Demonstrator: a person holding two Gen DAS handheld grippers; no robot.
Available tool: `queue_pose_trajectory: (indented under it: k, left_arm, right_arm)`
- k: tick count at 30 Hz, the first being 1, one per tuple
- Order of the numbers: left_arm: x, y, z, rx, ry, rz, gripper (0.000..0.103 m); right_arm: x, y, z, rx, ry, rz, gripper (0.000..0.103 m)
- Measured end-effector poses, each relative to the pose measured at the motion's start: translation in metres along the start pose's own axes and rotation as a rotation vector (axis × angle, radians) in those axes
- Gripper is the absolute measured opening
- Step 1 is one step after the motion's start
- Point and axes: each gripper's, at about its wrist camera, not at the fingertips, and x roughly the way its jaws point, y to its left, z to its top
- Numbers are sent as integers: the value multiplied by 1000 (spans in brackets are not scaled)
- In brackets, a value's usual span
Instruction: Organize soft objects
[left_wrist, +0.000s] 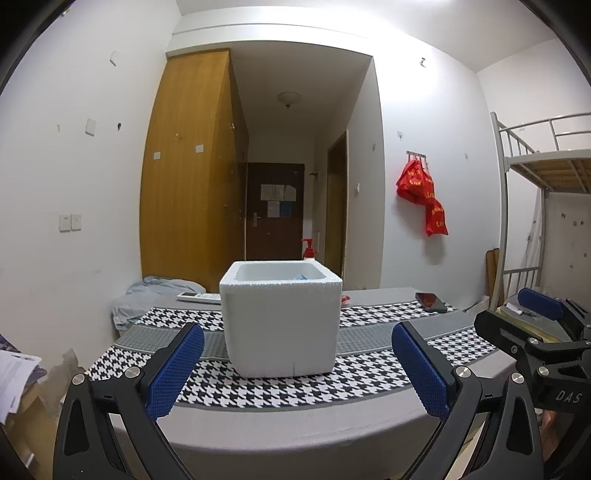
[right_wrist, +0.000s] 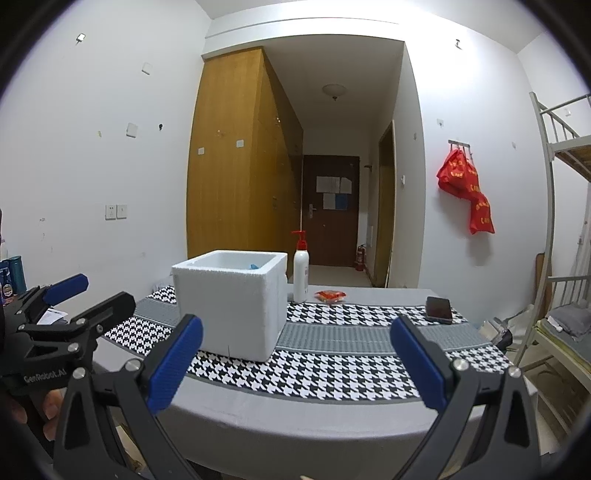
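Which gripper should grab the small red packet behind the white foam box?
Right, probably. The small red packet lies in open view ahead of the open right gripper; from the open left gripper the white foam box mostly hides it.

Both views are taken from just off the near edge of the tabletop (left_wrist: 295, 428), low and level, facing the far door. The foam box (left_wrist: 280, 325) is framed between the left fingers (left_wrist: 177, 365); in the right view it is seen beyond the left-hand finger. Box, tabletop and phone (right_wrist: 438, 309) are shared.
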Motion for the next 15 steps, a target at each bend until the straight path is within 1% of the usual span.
queue_pose_trajectory:
  k: [2,6,15]
  left_arm:
    - [-2,1,-4,9,-6,16,102]
    - [-5,5,-8,1,-4,18,102]
    - [-12,9,-7,13,-11,58,102]
  right_arm:
    - [-1,0,-3,3,3,1,103]
    - [-3,3,-8,-5,10,7,103]
    - [0,7,-12,1,22,39,103]
